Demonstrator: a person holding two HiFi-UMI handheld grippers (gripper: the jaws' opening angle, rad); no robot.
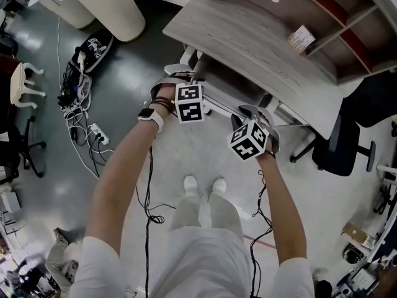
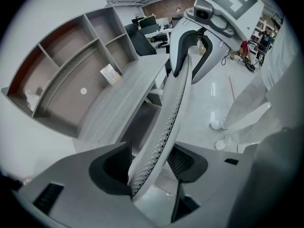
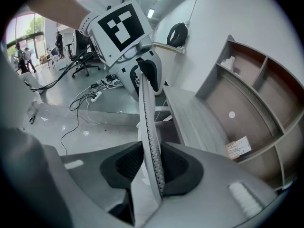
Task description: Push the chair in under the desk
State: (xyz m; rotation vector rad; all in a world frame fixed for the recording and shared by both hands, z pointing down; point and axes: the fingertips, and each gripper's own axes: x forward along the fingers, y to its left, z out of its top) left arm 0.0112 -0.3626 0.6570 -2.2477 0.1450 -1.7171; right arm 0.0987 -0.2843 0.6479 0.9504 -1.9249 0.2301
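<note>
Bare forearms (image 1: 121, 179) stretch down toward the grey wood-grain desk (image 1: 248, 48), and the white mesh-backed chair (image 2: 176, 99) stands at its front edge, seat tucked underneath, with left gripper (image 2: 151, 167) and right gripper (image 3: 153, 167) each pinching the chair's thin upper rim between dark pads.

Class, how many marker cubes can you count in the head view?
2. One marker cube rides on the left claw, the other on the right claw, both near the desk edge. None looks hidden.

desk (image 1: 248, 48) ahead, cables (image 1: 77, 107) left, black chair (image 1: 344, 143) right
</note>
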